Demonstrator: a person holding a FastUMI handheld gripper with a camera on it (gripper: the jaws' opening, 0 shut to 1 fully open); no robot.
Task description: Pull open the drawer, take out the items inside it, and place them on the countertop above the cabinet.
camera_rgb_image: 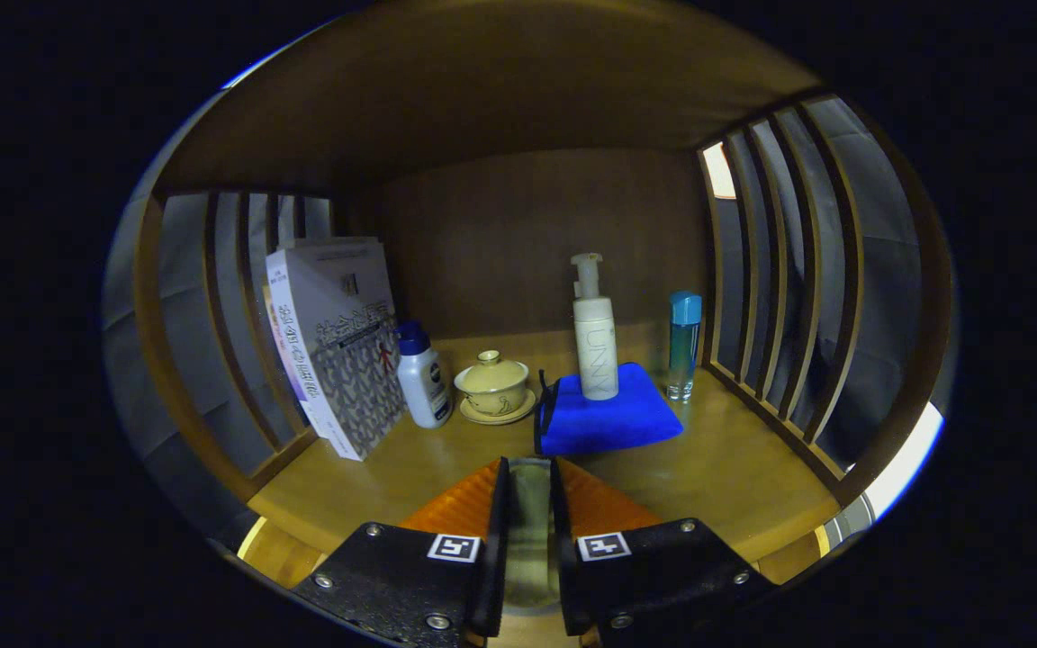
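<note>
**Helper:** What do you see from the tool?

**Me:** I start with the biggest thing. A wooden surface [716, 477] spreads out ahead, with slatted sides and a roof over it. I think this is the top of the cabinet, where the items must go. Next biggest are the books [338, 342], leaning on the left slats. Then a blue cloth [608, 423] lies just beyond the tool, with a white pump bottle [595, 342] standing on it. Left of the cloth sits a yellow lidded cup [492, 385] on its saucer, and a small white bottle [422, 376] stands between the cup and the books. A thin blue bottle [684, 346] stands by the right slats.

**Helper:** And the tool?

**Me:** The tool [529, 477] has its fingers close, with just a narrow gap between them. Something pale shows in that gap, but I cannot tell if they grip it.

**Helper:** Where is the drawer?

**Me:** I cannot see it from here. I guess it is lower down, under this surface.

**Helper:** So how do I do this step well?

**Me:** I would tip the tool down until the drawer front shows. Then I would spread the fingers, line them up with the handle, and pull straight back, slowly. There is bare wood in front of the cloth, so things can go there without knocking the bottles.
</note>
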